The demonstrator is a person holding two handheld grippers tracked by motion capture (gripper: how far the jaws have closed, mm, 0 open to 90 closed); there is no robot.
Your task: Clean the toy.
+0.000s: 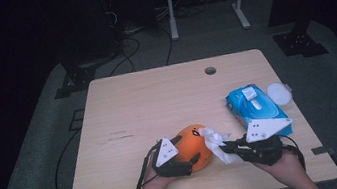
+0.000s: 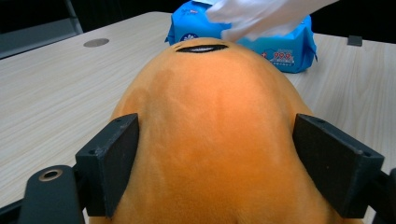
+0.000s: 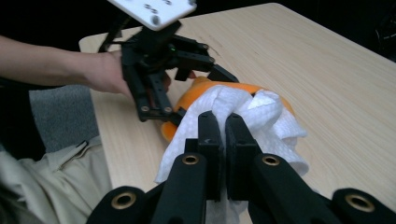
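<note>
My left fingers (image 2: 215, 163) are clamped on the orange plush toy (image 2: 215, 130), one black pad pressed into each flank low in the left gripper view, so the toy sits pinned on the bench (image 1: 157, 101) near its bottom edge in the high view. My right fingers (image 3: 223, 135) are closed tight on a white wipe (image 3: 261, 116), the two pads nearly meeting with the cloth bunched between them and spilling out above and to the right. In the high view the wipe (image 1: 215, 143) hangs just right of the toy (image 1: 193, 152), between my left gripper (image 1: 187, 165) and my right gripper (image 1: 232, 148). To the right of my right hand lies the blue wipe pack (image 1: 254, 107), close to the bench's right edge, with a white round lid (image 1: 278, 93) beside it at that edge. The upper and left parts of the bench are bare wood, with a small round hole (image 1: 210, 70) near the top edge. The left gripper view shows a dark stitched slit (image 2: 201, 48) on the toy's far end and the pack's printed label (image 2: 280, 56); the right gripper view shows my left hand (image 3: 105, 72) and a beige trouser leg (image 3: 60, 177) at lower left.
</note>
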